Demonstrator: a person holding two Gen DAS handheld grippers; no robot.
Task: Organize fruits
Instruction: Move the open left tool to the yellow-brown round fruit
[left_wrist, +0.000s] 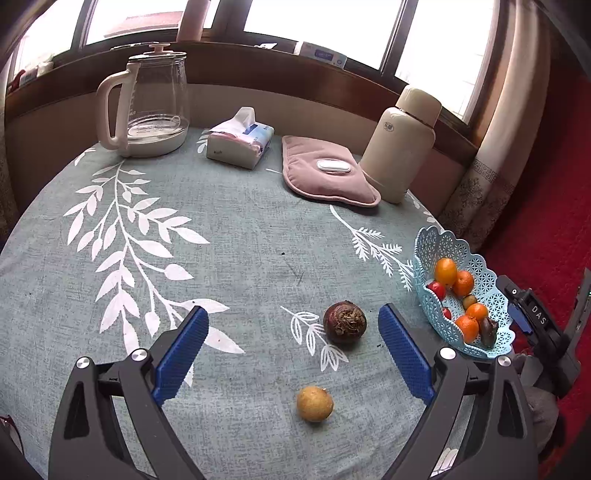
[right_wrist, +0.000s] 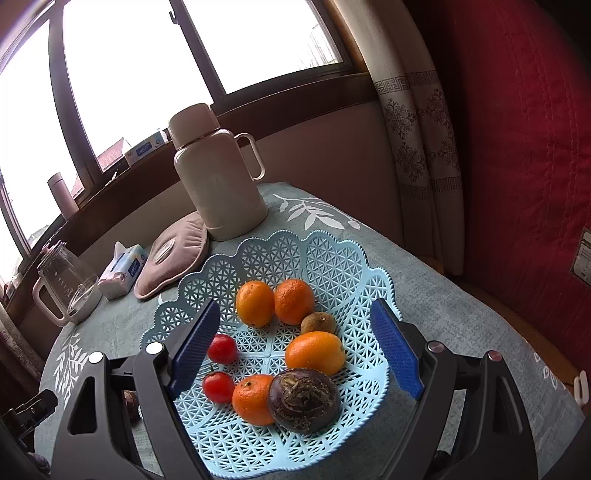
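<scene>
On the left of the surface (left_wrist: 240, 236), under the window, stands a glass kettle (left_wrist: 147, 103), then a tissue pack (left_wrist: 240, 142), a pink cushion (left_wrist: 325, 173) and a cream flask (left_wrist: 400, 144). The left tongs (left_wrist: 293, 332) hang spread wide over the leaf-patterned cloth, pinching nothing; between their blue pads lie a dark purple round fruit (left_wrist: 344, 322) and, nearer the camera, a small tan fruit (left_wrist: 314, 403), both loose on the cloth and apart from each other. Just right of them, at the surface's edge, sits the pale blue basket (left_wrist: 476, 266). The right tongs (right_wrist: 295, 347) are spread over that basket (right_wrist: 332, 258), empty, with four oranges (right_wrist: 255, 302), two red tomatoes (right_wrist: 221, 349), a small brown fruit (right_wrist: 318, 324) and a dark purple fruit in the basket (right_wrist: 303, 400) resting below them.
</scene>
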